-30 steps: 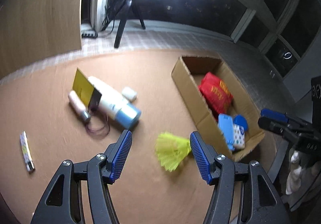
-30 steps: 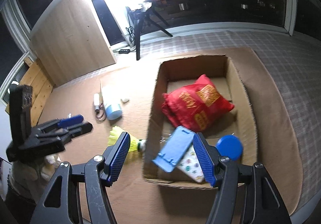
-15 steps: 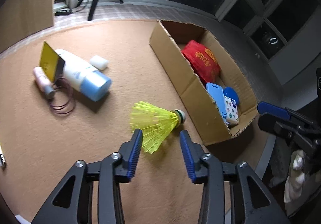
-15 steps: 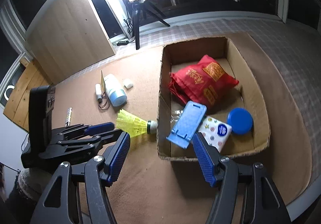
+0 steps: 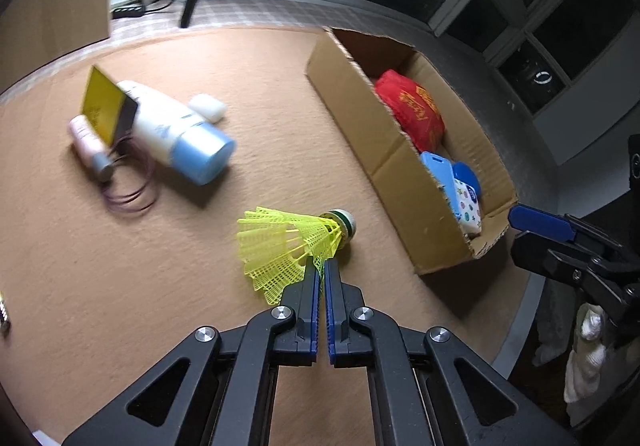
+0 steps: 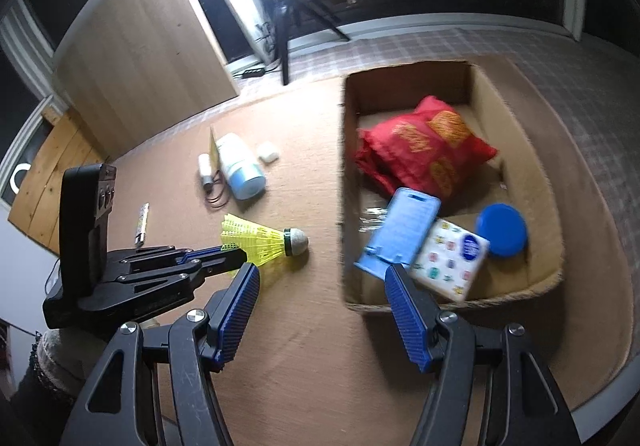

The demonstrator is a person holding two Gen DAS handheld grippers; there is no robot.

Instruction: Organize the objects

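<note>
In the left wrist view, the left tool (image 5: 322, 266) has just closed, its blue pads pinching the skirt of the yellow shuttlecock (image 5: 288, 242) lying on the brown surface (image 5: 120, 286) beside the cardboard box (image 5: 400, 182). The right wrist view alone shows the right tool (image 6: 320, 278) open and empty, plus the box's blue lid (image 6: 502, 224) and red bag (image 6: 428, 148) in full.

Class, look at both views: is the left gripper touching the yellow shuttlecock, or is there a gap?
Touching. In the left wrist view the left gripper has its fingers shut on the shuttlecock's yellow skirt.
</note>
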